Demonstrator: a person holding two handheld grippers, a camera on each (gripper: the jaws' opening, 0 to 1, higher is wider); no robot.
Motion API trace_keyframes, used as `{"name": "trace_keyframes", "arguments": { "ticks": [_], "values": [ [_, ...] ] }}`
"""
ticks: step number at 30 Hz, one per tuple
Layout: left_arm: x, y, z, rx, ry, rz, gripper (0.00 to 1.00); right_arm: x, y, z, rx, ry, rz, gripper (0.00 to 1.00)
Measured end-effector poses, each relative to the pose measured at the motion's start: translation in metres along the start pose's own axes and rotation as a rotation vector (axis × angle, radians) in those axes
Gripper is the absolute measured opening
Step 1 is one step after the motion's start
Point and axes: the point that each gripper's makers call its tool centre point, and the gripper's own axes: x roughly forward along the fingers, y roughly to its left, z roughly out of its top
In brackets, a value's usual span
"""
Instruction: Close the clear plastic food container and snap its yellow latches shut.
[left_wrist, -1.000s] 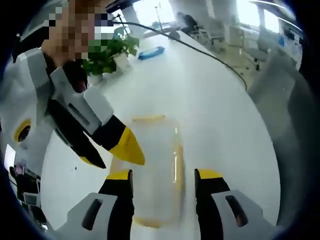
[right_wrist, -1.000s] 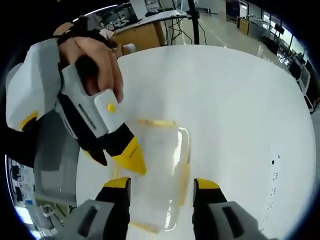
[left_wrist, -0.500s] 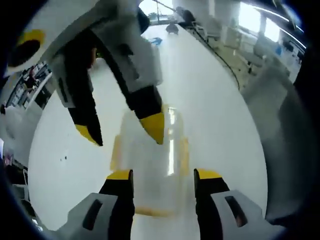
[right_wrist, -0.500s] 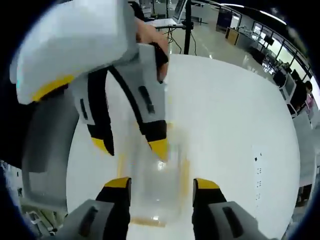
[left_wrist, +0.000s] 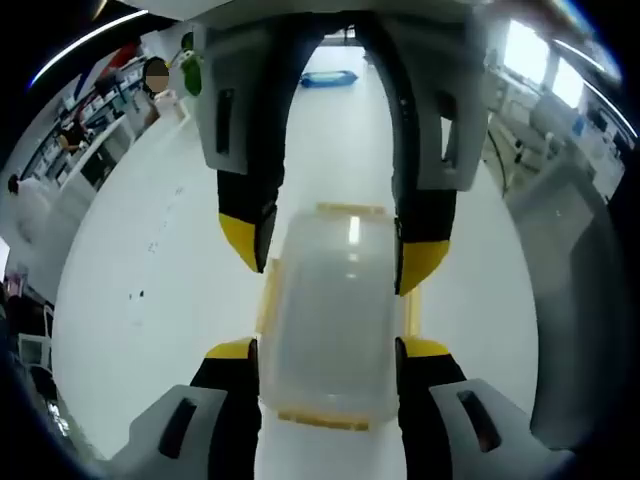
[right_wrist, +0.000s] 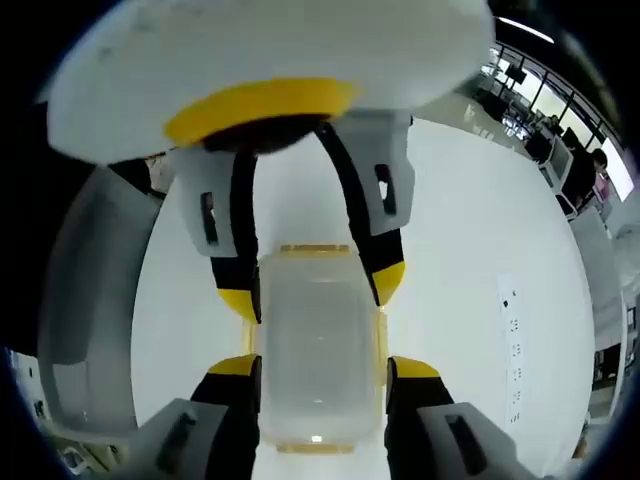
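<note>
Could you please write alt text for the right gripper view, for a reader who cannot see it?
A clear plastic food container with yellow latches lies on a white table, straddled from opposite ends by two open grippers. The right gripper rises from the bottom with a yellow-tipped jaw on each side of the container; the left gripper faces it from above.

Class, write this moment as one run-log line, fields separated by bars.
container: lid on, white table | left gripper: open, straddling one end | right gripper: open, straddling opposite end | yellow latches: state unclear
</note>
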Motion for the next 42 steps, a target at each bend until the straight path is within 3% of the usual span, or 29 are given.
{"name": "trace_keyframes", "arguments": {
  "ticks": [1,4,11,13,16,17,18,20,26,29,32,37,40,41,42],
  "values": [
    [0.000,0.001,0.000,-0.018,-0.008,0.011,0.52,0.000,-0.002,0.000,0.005,0.001,-0.013,0.48],
    [0.002,0.007,-0.009,-0.145,-0.008,0.068,0.52,-0.001,-0.010,-0.006,0.156,-0.002,-0.104,0.48],
    [-0.007,0.017,-0.016,-0.427,-0.012,0.226,0.54,0.000,-0.002,-0.017,0.451,-0.019,-0.213,0.48],
    [-0.012,0.019,-0.010,-0.523,-0.056,0.265,0.54,-0.004,-0.007,-0.020,0.606,-0.059,-0.271,0.49],
    [-0.021,0.026,-0.011,-0.606,-0.071,0.352,0.53,-0.018,-0.017,-0.020,0.837,-0.187,-0.343,0.49],
    [-0.027,0.033,-0.013,-0.676,-0.093,0.411,0.52,-0.021,-0.018,-0.022,0.873,-0.206,-0.358,0.49],
    [-0.030,0.035,-0.014,-0.713,-0.105,0.431,0.52,-0.024,-0.019,-0.026,0.912,-0.206,-0.400,0.49],
    [-0.029,0.030,-0.012,-0.770,-0.120,0.410,0.56,-0.024,-0.017,-0.027,0.901,-0.192,-0.421,0.49],
    [-0.027,0.024,-0.010,-0.751,-0.122,0.380,0.54,-0.023,-0.017,-0.025,0.915,-0.208,-0.426,0.49],
    [-0.030,0.027,-0.009,-0.810,-0.192,0.376,0.56,-0.025,-0.017,-0.025,0.924,-0.231,-0.426,0.47],
    [-0.029,0.026,-0.014,-0.888,-0.256,0.347,0.58,-0.029,-0.018,-0.021,0.964,-0.312,-0.438,0.42],
    [-0.037,0.029,-0.027,-1.035,-0.395,0.342,0.58,-0.024,-0.014,-0.020,1.043,-0.441,-0.427,0.51],
    [-0.039,0.033,-0.036,-1.128,-0.491,0.354,0.60,-0.027,-0.015,-0.024,1.082,-0.540,-0.455,0.50],
    [-0.037,0.029,-0.040,-1.162,-0.480,0.338,0.60,-0.032,-0.018,-0.023,1.109,-0.615,-0.476,0.49],
    [-0.035,0.026,-0.044,-1.190,-0.480,0.324,0.60,-0.028,-0.014,-0.025,1.159,-0.626,-0.448,0.49]
  ]
}}
